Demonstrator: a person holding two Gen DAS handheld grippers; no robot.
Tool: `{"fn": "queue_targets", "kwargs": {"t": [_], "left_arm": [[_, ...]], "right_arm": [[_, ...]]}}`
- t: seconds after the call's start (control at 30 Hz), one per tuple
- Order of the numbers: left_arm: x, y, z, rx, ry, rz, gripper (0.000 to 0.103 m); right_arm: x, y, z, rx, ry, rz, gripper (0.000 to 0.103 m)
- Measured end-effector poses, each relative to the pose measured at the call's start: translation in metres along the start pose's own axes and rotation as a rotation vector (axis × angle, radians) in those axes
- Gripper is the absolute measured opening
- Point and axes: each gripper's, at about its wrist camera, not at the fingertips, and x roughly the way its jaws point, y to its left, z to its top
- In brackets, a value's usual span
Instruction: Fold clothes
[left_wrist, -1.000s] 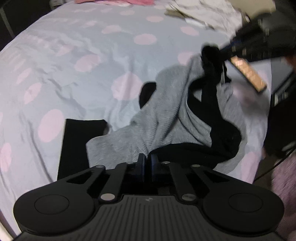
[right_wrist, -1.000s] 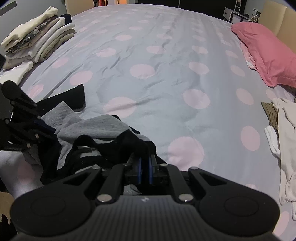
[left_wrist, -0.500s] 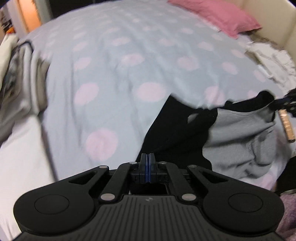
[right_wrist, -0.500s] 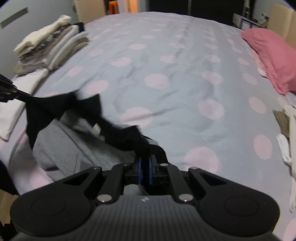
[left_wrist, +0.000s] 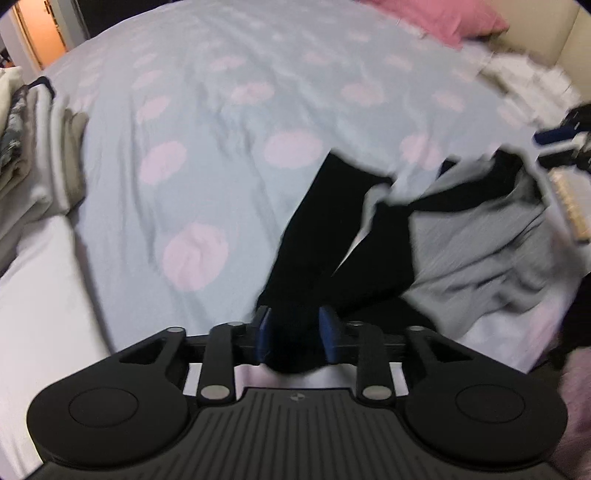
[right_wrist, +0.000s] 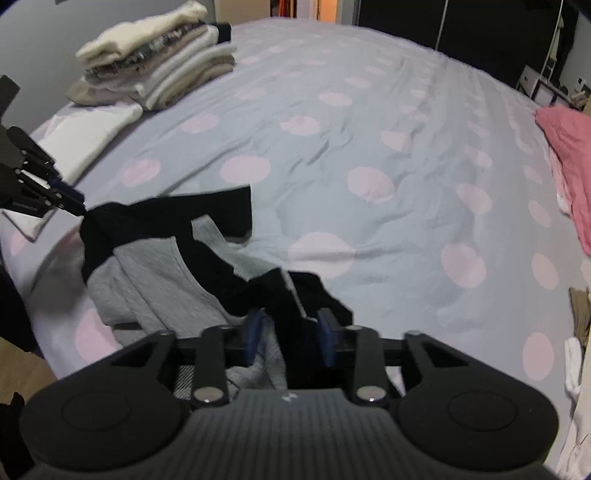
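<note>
Fabric fills the gap between both pairs of fingers. The left gripper (left_wrist: 295, 338) has its blue pads spread fairly wide, with a bunched black fold of the garment (left_wrist: 461, 236) sitting between them; whether either pad touches the cloth cannot be told, since this view is blurred. The right gripper (right_wrist: 290, 338) also has its pads set wide apart, and a black edge of the garment (right_wrist: 162, 254) runs down through the gap with grey cloth beside it on the left, seemingly loose rather than pinched.

From the right wrist view the left gripper (right_wrist: 72, 201) shows at the far left, its tip meeting the drawn-up black corner of the cloth.

The garment is grey ribbed knit with broad black sections and black trim. It lies crumpled at the near edge of the bed (right_wrist: 332, 147), partly stretched between the two grippers, one black panel spread flat on the far side and the grey body heaped nearer.

The bed's cover is pale grey with pink dots. A stack of folded clothes (right_wrist: 155, 66) sits far left, and a pink pillow (right_wrist: 569, 147) lies at the right.
</note>
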Motion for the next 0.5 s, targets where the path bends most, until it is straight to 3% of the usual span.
{"fn": "queue_targets", "kwargs": {"t": [0.1, 0.3, 0.5], "left_arm": [[-0.005, -0.002, 0.01, 0.005, -0.041, -0.038, 0.027], [0.033, -0.018, 0.02, 0.041, 0.013, -0.07, 0.027], [0.052, -0.016, 0.007, 0.017, 0.046, -0.077, 0.029]], "right_arm": [[-0.009, -0.013, 0.001, -0.006, 0.003, 0.028, 0.042], [0.001, -0.024, -0.011, -0.122, 0.05, 0.043, 0.042], [0.012, -0.025, -0.031, -0.125, 0.089, 0.074, 0.038]]}}
